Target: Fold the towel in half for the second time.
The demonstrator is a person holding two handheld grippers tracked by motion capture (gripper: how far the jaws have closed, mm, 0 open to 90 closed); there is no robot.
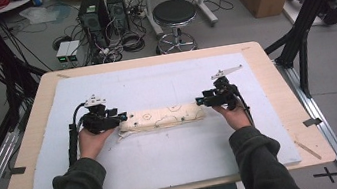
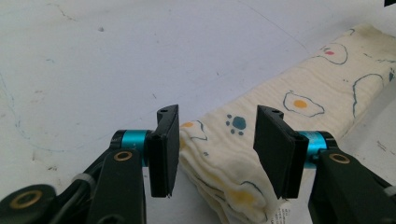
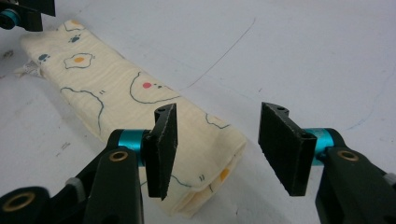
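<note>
Two grippers flanked a folded cream cloth (image 1: 162, 117) lying lengthwise on the white mat (image 1: 166, 160). At its left end the left gripper (image 1: 120, 117) stood parted, cloth between the pads but unpinched. At the right end the right gripper (image 1: 201, 101) gaped too, released, one pad over the cloth's corner.

In the right gripper view, the right gripper (image 3: 217, 147) stands with its two black jaws apart, teal collars behind the pads. Between them lies one end of a folded cream cloth (image 3: 140, 100) printed with fried eggs, paw prints and outlined shapes (one has a pink dot). The left pad sits over the cloth's end; the right pad is clear of it, above the pale mat (image 3: 303, 51). The cloth runs away toward the upper left, where part of the left gripper (image 3: 25, 16) shows at the corner. Faint pen lines cross the mat.
</note>
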